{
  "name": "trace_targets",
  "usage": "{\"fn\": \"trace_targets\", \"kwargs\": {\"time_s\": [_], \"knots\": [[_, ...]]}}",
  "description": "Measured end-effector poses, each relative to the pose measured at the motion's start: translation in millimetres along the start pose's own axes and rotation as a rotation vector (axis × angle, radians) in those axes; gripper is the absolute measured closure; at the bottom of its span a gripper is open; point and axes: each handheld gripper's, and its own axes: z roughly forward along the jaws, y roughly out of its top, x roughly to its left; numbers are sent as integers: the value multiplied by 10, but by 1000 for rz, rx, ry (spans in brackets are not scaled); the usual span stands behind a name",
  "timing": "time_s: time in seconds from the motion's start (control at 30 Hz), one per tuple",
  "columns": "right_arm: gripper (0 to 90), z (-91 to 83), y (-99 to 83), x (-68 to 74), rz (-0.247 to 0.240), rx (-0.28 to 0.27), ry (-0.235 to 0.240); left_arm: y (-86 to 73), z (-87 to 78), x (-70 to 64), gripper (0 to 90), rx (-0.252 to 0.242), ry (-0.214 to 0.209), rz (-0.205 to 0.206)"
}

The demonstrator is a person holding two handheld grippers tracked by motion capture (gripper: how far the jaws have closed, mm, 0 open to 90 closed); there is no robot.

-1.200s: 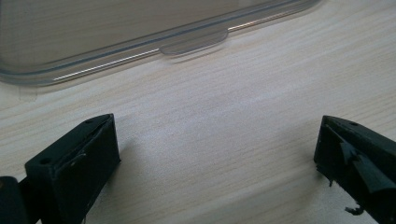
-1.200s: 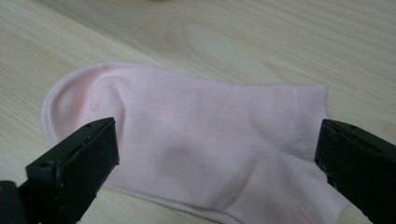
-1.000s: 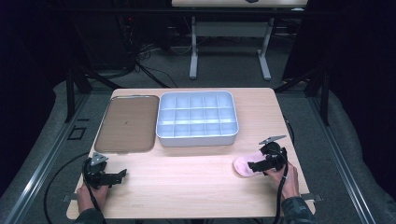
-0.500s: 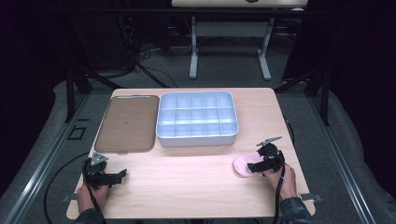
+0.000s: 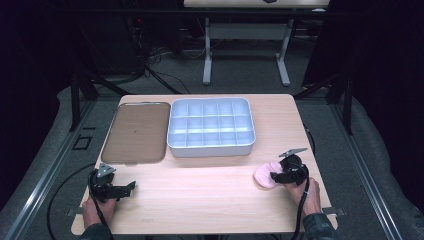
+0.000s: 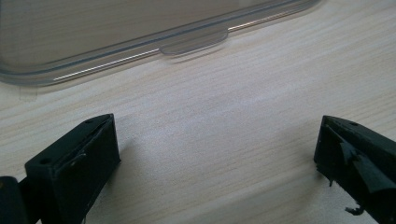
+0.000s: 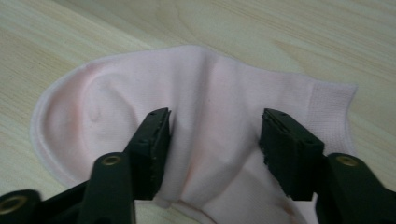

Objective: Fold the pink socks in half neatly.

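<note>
The pink sock (image 7: 196, 126) lies between the right gripper's (image 7: 215, 135) half-open jaws.

The soft pink sock (image 7: 201, 116) lies flat and a bit bunched on the bench (image 5: 210, 200), near its right front corner, with my right gripper (image 7: 215, 135) spread wide over its middle.

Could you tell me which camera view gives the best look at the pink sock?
The right gripper view: the pink sock lies close up on the wood, its ribbed cuff visible, with the right gripper open astride a raised fold. The high view shows a small pink patch beside that gripper. The left gripper view looks toward the lid.
</note>
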Motion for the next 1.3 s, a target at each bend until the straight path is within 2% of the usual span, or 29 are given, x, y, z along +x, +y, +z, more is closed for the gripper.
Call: {"fn": "trace_targets", "kwargs": {"time_s": [0.03, 0.07, 0.17, 0.2, 0.27, 0.53, 0.83, 0.87, 0.97, 1.17, 1.2, 1.3], "knots": [[469, 0, 0, 0, 0, 0, 0, 0, 0, 0, 0, 0, 0, 0], [568, -19, -12, -9, 4, -1, -5, 0, 0, 0, 0, 0, 0, 0], [691, -30, -36, -26, 12, -18, -6, 0, 0, 0, 0, 0, 0, 0], [691, -30, -36, -26, 12, -18, -6, 0, 0, 0, 0, 0, 0, 0], [765, -35, -63, -36, 27, -38, -3, 0, 0, 0, 0, 0, 0, 0], [780, -104, -75, -40, 39, -73, -3, 0, 0, 0, 0, 0, 0, 0], [779, -382, 11, -16, 42, -134, 16, 0, 0, 0, 0, 0, 0, 0], [779, -464, 42, 19, 35, -152, 17, 0, 0, 0, 0, 0, 0, 0], [779, -565, 77, 72, 35, -176, 26, 0, 0, 0, 0, 0, 0, 0], [777, -761, 173, 246, -7, -227, 45, 0, 0, 0, 0, 0, 0, 0], [777, -789, 188, 267, -17, -218, 51, 0, 0, 0, 0, 0, 0, 0], [776, -849, 229, 369, -28, -237, 68, 0, 0, 0, 0, 0, 0, 0]]}}
